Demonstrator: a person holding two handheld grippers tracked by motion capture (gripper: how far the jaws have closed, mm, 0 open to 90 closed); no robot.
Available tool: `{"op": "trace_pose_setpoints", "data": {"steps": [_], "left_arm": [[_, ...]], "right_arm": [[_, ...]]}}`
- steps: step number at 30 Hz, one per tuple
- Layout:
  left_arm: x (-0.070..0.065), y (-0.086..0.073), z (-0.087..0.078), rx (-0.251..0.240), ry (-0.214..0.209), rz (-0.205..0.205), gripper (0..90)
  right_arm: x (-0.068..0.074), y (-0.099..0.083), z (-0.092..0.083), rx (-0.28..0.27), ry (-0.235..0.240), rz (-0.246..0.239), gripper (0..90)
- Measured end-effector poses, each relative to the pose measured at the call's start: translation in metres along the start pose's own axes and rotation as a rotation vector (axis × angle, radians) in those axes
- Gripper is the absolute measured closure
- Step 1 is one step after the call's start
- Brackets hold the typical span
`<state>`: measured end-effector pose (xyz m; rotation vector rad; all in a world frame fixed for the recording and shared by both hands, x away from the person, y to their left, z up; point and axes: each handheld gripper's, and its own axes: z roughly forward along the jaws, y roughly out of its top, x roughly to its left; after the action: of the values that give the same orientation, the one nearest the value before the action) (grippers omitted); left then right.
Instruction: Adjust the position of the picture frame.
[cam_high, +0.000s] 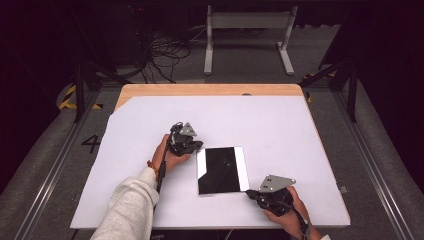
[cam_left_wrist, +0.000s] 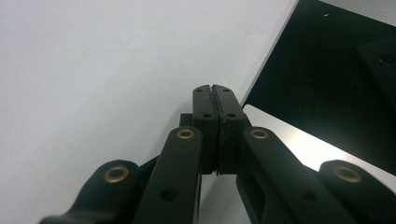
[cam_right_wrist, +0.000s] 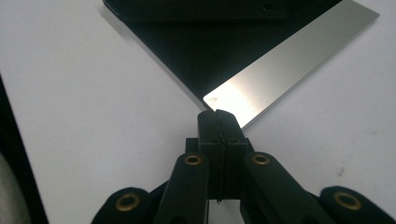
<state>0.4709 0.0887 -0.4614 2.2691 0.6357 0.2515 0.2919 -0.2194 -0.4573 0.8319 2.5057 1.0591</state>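
Both pairs of jaws are pressed flat together with nothing between them. Your left gripper (cam_left_wrist: 215, 100) sits with its tips at the far left corner of the dark panel (cam_high: 222, 170), right at the edge where the black face meets the white sheet (cam_high: 280, 130). Your right gripper (cam_right_wrist: 218, 122) has its tips touching, or just short of, the near right corner, on the bright silver strip (cam_right_wrist: 289, 60) along the panel's right side; the pictures do not settle whether it makes contact.

The panel itself is a flat rectangle with a glossy black middle and pale silver bands down its left and right sides. It lies flat on the sheet, a little near of centre on the desk (cam_high: 210, 90), between your two hands and slightly skewed to the desk's edges.

So far, by the look of it, you have only brought the closed tips to opposite corners. Nothing is lifted or gripped. What seems left is the real work: nudging or pinning the panel from those two corners, or opening the jaws to take an edge. With a surface this slick, closed tips could slide off.
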Motion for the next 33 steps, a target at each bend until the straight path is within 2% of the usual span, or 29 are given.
{"op": "trace_pose_setpoints", "data": {"steps": [1, 4, 9, 12, 15, 19, 24, 28, 32, 33], "left_arm": [[0.0, 0.0, 0.0, 0.0, 0.0, -0.003, 88.6], [0.0, 0.0, 0.0, 0.004, 0.001, -0.008, 88.6], [-0.001, 0.001, -0.001, 0.013, -0.009, -0.009, 89.5], [-0.001, 0.0, -0.002, 0.015, -0.012, -0.006, 89.7], [0.003, -0.004, -0.005, 0.008, -0.058, -0.056, 89.7], [0.002, -0.005, -0.008, 0.026, -0.067, -0.053, 89.8], [0.005, -0.014, -0.014, 0.016, -0.106, -0.091, 89.8], [-0.002, -0.015, -0.02, 0.045, -0.08, -0.063, 89.8], [-0.003, -0.02, -0.026, 0.057, -0.097, -0.062, 89.8], [-0.004, -0.021, -0.028, 0.061, -0.09, -0.052, 89.8]], "right_arm": [[0.0, 0.0, 0.001, -0.008, -0.025, -0.001, 90.0], [-0.001, 0.0, 0.002, -0.018, -0.027, -0.002, 90.0], [0.002, 0.002, 0.004, -0.011, -0.057, -0.014, 90.0], [0.001, 0.001, 0.004, -0.014, -0.063, 0.0, 90.0], [-0.001, 0.001, 0.004, -0.013, -0.077, 0.009, 90.0], [-0.007, 0.003, 0.006, -0.01, -0.099, 0.013, 90.0], [-0.016, 0.004, 0.008, -0.014, -0.123, 0.032, 90.0], [-0.022, 0.007, 0.01, -0.008, -0.135, 0.041, 90.0], [-0.027, 0.009, 0.013, -0.011, -0.144, 0.059, 90.0], [-0.029, 0.01, 0.014, -0.012, -0.145, 0.064, 90.0]]}}
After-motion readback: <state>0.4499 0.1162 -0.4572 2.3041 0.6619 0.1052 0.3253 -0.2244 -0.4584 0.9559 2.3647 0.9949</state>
